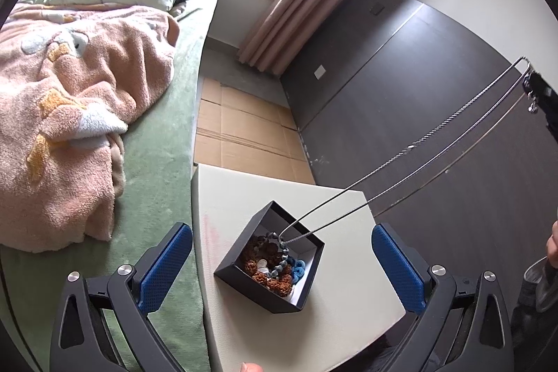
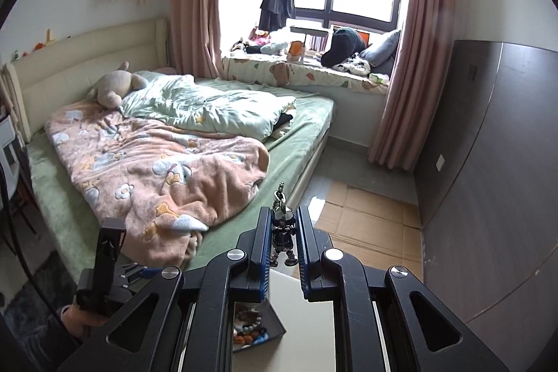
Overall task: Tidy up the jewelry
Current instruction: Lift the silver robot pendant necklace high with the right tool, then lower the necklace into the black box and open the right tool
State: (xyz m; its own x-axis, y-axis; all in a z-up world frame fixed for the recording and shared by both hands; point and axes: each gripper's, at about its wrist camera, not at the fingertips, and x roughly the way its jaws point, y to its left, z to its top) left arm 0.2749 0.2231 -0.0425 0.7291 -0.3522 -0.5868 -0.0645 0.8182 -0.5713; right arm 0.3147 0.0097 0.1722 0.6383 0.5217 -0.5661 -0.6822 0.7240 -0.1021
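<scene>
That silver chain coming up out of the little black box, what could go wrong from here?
The chain is stretched taut from the box up to the right gripper, and its low end lies among the beads. It may snag and drag them out, or tip the box, since the open left gripper isn't holding it. The figure pendant might slip free.

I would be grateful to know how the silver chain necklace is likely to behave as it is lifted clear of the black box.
The chain looks floppy: it runs taut only because the right gripper pinches its pendant. Its lower loop lies among the beads in the black box, so it may snag. Freed, it would probably swing.
</scene>
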